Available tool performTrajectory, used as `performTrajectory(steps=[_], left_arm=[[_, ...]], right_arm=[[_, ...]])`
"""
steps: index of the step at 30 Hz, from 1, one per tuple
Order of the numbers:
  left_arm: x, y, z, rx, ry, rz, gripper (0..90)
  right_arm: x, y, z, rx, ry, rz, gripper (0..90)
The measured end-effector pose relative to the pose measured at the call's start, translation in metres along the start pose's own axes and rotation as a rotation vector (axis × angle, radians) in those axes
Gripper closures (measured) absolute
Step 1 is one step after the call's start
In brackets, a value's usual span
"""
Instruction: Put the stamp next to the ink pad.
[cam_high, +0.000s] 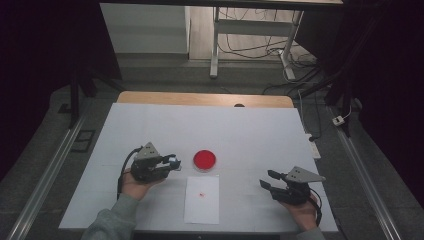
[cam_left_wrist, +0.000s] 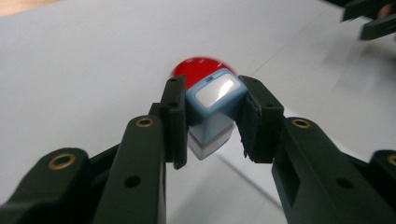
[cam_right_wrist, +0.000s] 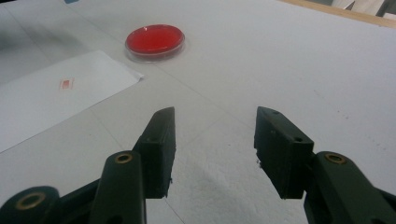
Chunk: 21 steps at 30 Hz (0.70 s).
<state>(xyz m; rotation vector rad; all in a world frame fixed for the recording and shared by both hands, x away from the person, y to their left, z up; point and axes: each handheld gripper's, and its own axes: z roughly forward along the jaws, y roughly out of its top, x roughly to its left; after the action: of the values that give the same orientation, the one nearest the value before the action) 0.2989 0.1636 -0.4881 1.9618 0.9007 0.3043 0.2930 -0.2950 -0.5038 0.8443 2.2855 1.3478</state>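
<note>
Stamp (cam_left_wrist: 213, 109) in pale blue sat clamped between the pads of my left gripper (cam_high: 170, 162), raised off the white table (cam_high: 260, 130) just beside the red ink pad (cam_high: 205, 159). My right gripper (cam_right_wrist: 215, 149) hung with jaws apart and nothing between them, well off to the right of the paper sheet (cam_high: 202, 207) bearing a small red mark (cam_high: 201, 194).

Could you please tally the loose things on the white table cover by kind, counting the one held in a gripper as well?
Stamp, blue, clamped in the left gripper: 1
Red ink pad dish: 1
Sheet of paper, already bearing a small red mark: 1
Total: 3
</note>
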Motion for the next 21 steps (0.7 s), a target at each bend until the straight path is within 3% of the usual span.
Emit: performTrajectory(steps=[9, 17, 21], left_arm=[[0.009, -0.009, 0.017, 0.063, 0.033, -0.017, 64.8], [0.008, -0.013, 0.033, 0.111, 0.055, 0.005, 64.8], [0.006, -0.012, 0.041, 0.110, 0.066, 0.014, 64.8]], right_arm=[[0.001, 0.000, 0.003, 0.014, 0.004, -0.004, 48.0], [0.001, -0.001, 0.006, 0.019, 0.014, -0.003, 47.8], [0.002, -0.001, 0.006, 0.025, 0.015, -0.008, 47.8]])
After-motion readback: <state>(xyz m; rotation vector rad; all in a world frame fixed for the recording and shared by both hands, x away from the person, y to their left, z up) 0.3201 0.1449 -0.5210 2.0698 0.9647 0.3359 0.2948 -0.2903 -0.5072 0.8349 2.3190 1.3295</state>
